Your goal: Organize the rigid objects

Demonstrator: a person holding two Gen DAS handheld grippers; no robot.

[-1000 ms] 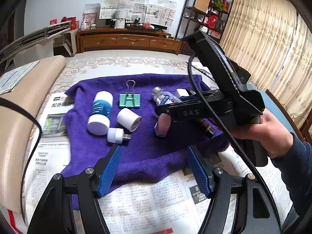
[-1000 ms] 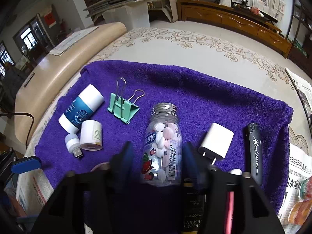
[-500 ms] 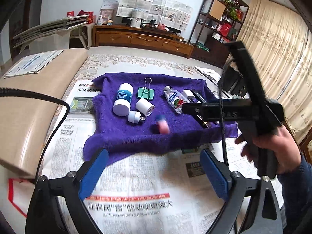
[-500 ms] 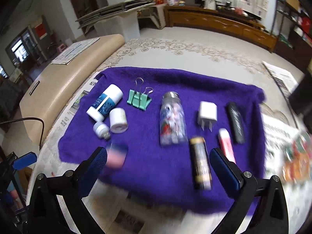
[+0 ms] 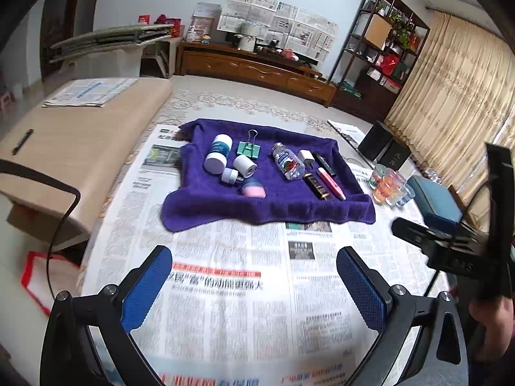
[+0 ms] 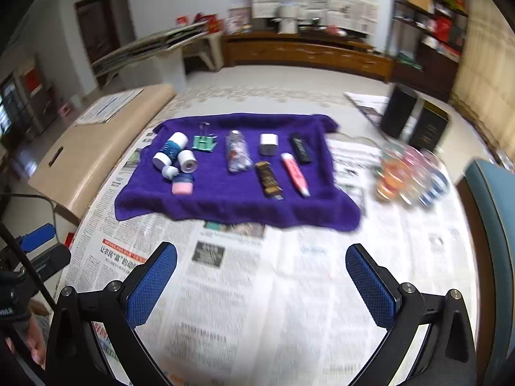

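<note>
Both grippers, left point(image 5: 254, 283) and right point(image 6: 261, 281), jaws wide, empty. Clear bottle point(image 5: 287, 164) at 12 on towel point(image 5: 225, 206): rigid, slick, likely rolls; grab mid-body.

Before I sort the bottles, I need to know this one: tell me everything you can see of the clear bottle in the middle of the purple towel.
The clear bottle looks like transparent plastic with a silvery screw cap, closed. It holds small white and pink pieces and wears a label with red and green print. It lies on its side on the purple towel, cap toward the far edge, between the green binder clip and the white charger plug. No gripper touches it.
</note>
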